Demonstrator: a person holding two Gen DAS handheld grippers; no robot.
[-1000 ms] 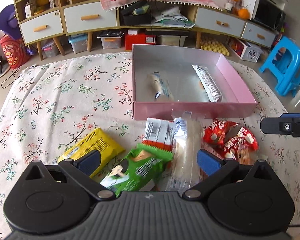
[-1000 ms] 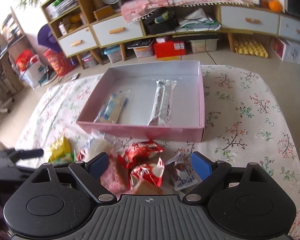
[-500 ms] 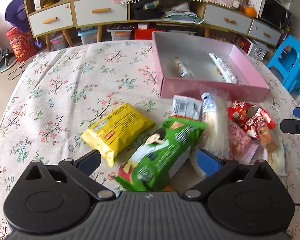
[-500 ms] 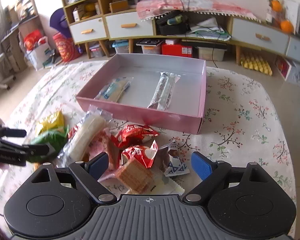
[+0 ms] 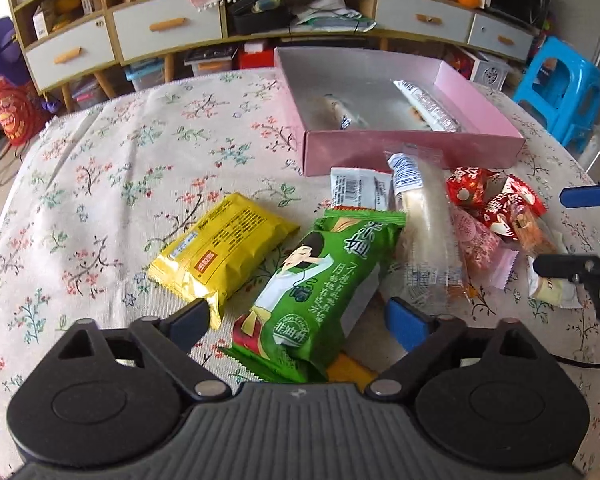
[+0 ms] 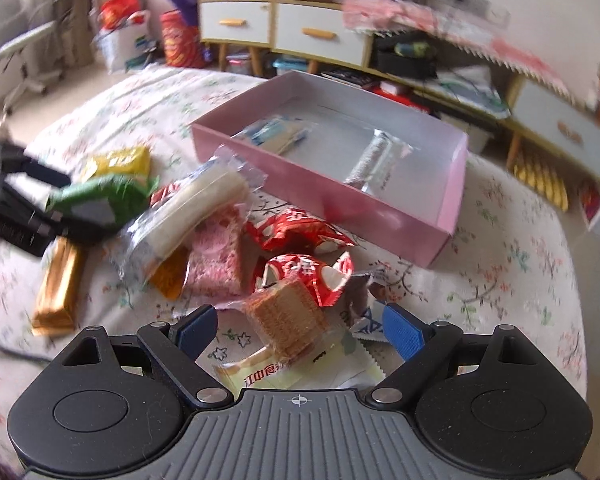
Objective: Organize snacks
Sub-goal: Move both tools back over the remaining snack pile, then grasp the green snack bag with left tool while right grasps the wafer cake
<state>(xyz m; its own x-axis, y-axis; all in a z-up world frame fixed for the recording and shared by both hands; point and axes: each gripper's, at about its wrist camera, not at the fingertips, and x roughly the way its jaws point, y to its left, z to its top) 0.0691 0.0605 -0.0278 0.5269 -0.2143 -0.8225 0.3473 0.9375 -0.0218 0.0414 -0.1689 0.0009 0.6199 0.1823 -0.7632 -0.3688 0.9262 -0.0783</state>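
A pink box (image 5: 412, 148) (image 6: 384, 204) holds two wrapped snacks. In front of it lies a pile of snacks. My left gripper (image 5: 298, 322) is open around the near end of a green packet (image 5: 324, 280), with a yellow packet (image 5: 224, 248) just to its left. My right gripper (image 6: 300, 330) is open around a clear-wrapped brown wafer (image 6: 288, 320), near red candies (image 6: 300, 232), a pink bar (image 6: 216, 260) and a long white roll (image 6: 192, 208). The right gripper's fingers (image 5: 568, 266) show at the left view's right edge.
The floral tablecloth (image 5: 120, 160) covers the table. A gold bar (image 6: 58, 284) lies at the pile's left. Behind the table stand low cabinets with drawers (image 5: 168, 28), and a blue stool (image 5: 560, 88) at the right.
Both grippers have drawn back and lowered toward the pile. The green packet now lies between my left fingers and the wafer between my right fingers. The right view has swung to the right.
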